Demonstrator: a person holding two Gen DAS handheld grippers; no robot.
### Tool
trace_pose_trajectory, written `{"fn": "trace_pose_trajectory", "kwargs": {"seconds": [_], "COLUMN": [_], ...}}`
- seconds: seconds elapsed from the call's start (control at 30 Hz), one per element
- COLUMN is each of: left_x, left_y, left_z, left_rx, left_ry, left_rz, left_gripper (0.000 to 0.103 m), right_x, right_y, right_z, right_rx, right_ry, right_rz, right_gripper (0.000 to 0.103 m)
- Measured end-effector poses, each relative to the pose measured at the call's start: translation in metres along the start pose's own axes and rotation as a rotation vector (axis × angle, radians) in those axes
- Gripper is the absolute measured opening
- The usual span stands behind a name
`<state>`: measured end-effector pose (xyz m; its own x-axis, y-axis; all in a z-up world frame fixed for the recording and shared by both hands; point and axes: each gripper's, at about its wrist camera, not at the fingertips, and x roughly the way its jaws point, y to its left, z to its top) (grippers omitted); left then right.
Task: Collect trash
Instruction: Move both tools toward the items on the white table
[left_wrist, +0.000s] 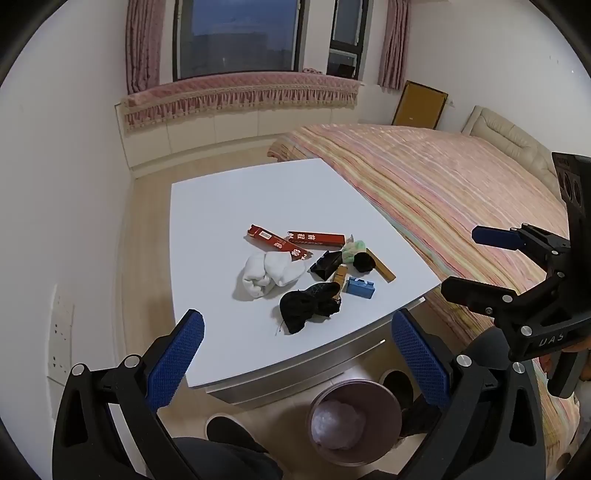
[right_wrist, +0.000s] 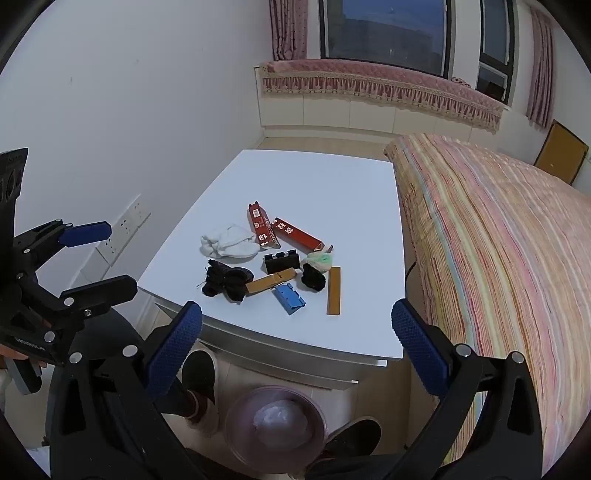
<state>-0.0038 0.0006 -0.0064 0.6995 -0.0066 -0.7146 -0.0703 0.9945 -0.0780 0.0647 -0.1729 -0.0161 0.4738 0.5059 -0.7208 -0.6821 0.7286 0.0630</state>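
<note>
Between the fingers of the left gripper (left_wrist: 297, 360) nothing is held; the two blue pads (left_wrist: 173, 360) stand wide apart. The right gripper (right_wrist: 295, 356) is the same, wide open with nothing in it. Both hang over the near edge of the white table (left_wrist: 221, 206), not touching it.

Just ahead of the left fingers lies a black sock (left_wrist: 306, 308), the closest thing to them. A bit further on, to the left, sits a white sock bundle (left_wrist: 271, 275).

Ahead of the right fingers, the blue box (right_wrist: 289, 297) comes first, and a flat brown strip (right_wrist: 334, 291) lies a little to the right of it. The strip's long side points away from the fingers, so they would close across its thin width. Behind these lie a small black box (right_wrist: 281, 261), a green wad (right_wrist: 317, 261) and two red boxes (right_wrist: 295, 230).

Below both grippers, on the floor near the feet, stands the trash bin (right_wrist: 236, 417) with a white bag inside. I think the right gripper is nearer the box and strip, and the left is nearer the black sock.
</note>
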Motion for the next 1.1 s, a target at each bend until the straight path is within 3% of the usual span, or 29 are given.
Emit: {"fn": "trace_pose_trajectory", "kwargs": {"seconds": [1.1], "left_x": [-0.0006], "left_y": [0.0023], "left_z": [0.0029], "left_rx": [-0.017], "left_ry": [0.003], "left_rz": [-0.007], "left_gripper": [0.097], "right_x": [-0.0003], "right_y": [-0.0029], "right_z": [-0.0003], "right_rx": [0.009], "right_ry": [0.004], "right_rz": [0.003], "right_gripper": [0.1]}}
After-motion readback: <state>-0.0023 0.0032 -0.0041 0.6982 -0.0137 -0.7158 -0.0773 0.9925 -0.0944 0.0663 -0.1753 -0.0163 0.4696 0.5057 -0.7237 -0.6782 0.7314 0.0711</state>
